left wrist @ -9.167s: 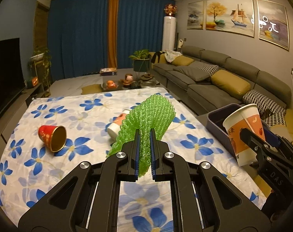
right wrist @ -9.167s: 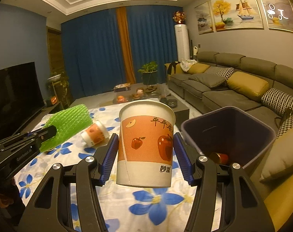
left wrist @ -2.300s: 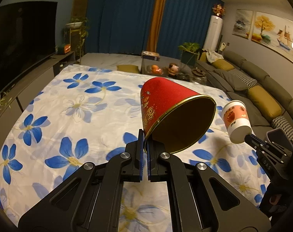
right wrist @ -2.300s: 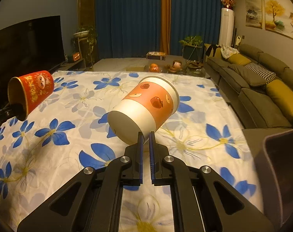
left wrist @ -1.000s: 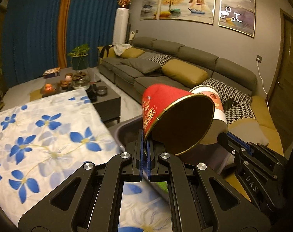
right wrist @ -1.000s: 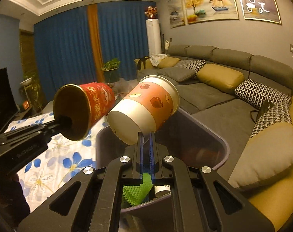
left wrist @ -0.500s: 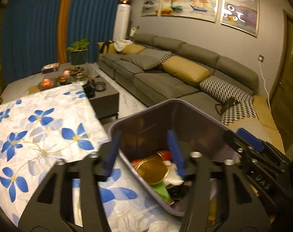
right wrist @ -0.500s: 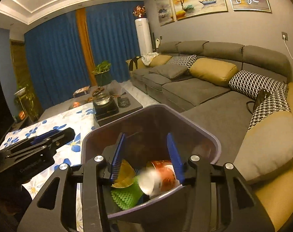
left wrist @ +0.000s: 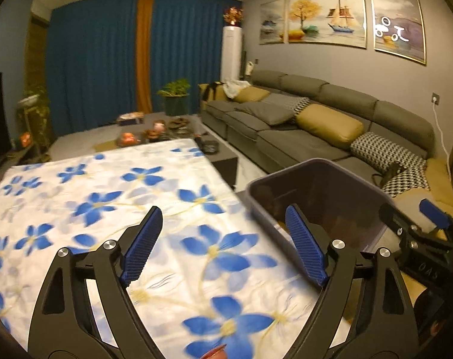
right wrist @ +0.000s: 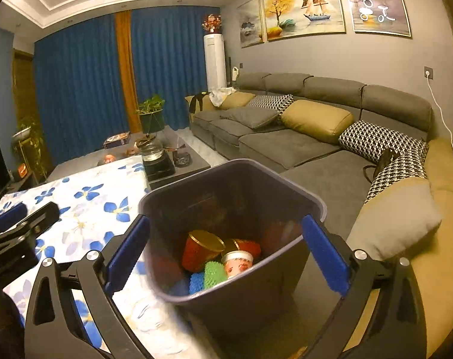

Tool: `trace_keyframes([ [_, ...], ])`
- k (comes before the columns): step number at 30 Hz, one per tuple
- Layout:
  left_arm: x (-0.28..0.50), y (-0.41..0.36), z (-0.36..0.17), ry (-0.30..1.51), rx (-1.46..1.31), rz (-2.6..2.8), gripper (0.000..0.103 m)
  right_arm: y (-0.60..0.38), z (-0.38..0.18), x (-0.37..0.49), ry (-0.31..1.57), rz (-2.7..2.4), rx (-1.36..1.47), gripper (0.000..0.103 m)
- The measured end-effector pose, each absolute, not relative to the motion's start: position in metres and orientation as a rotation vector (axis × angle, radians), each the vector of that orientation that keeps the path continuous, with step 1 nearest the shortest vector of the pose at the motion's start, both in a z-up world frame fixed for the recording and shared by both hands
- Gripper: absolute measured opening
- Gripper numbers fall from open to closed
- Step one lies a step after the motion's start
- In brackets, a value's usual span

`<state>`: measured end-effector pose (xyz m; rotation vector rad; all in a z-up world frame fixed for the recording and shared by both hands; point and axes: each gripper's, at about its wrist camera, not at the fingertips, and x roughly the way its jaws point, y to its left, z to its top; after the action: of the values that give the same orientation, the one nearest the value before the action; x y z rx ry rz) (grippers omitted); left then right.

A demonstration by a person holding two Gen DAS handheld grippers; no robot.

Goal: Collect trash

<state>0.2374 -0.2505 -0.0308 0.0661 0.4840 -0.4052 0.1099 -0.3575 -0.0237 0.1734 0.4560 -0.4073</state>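
A dark grey trash bin (right wrist: 313, 206) stands beside the table. In it lie a red cup with a gold inside (right wrist: 201, 246), a white and orange paper cup (right wrist: 237, 261) and a green foam net (right wrist: 214, 273). My right gripper (right wrist: 226, 257) is open and empty, its jaws wide over the bin's mouth. My left gripper (left wrist: 223, 245) is open and empty above the table's right edge, left of the bin (left wrist: 313, 167). A small red object (left wrist: 216, 353) shows at the bottom edge of the left wrist view, unclear what.
The table carries a white cloth with blue flowers (left wrist: 106, 191). A grey sofa with yellow and patterned cushions (left wrist: 331, 125) runs behind the bin. A low coffee table with a glass kettle (right wrist: 153, 149) stands further back.
Both grippers have opened and dropped their cups into the bin. The left gripper has then swung left, back over the table. The right gripper stays over the bin.
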Motion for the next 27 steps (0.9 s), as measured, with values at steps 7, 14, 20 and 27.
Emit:
trace_keyframes([
  [7, 0.199, -0.209, -0.018, 0.453, 0.079, -0.335, 0.086, -0.319, -0.015, 0.082, 0.435, -0.416, 0.132, 0.097],
  [14, 0.151, -0.167, -0.012, 0.427, 0.092, -0.31, 0.089, -0.279, -0.001, 0.039, 0.415, -0.42, 0.12, 0.097],
  [20, 0.114, -0.141, -0.004, 0.413, 0.09, -0.313, 0.09, -0.244, 0.008, 0.005, 0.416, -0.422, 0.104, 0.097],
  [27, 0.08, -0.111, -0.001, 0.406, 0.069, -0.315, 0.093, -0.215, 0.014, -0.031, 0.402, -0.431, 0.086, 0.097],
])
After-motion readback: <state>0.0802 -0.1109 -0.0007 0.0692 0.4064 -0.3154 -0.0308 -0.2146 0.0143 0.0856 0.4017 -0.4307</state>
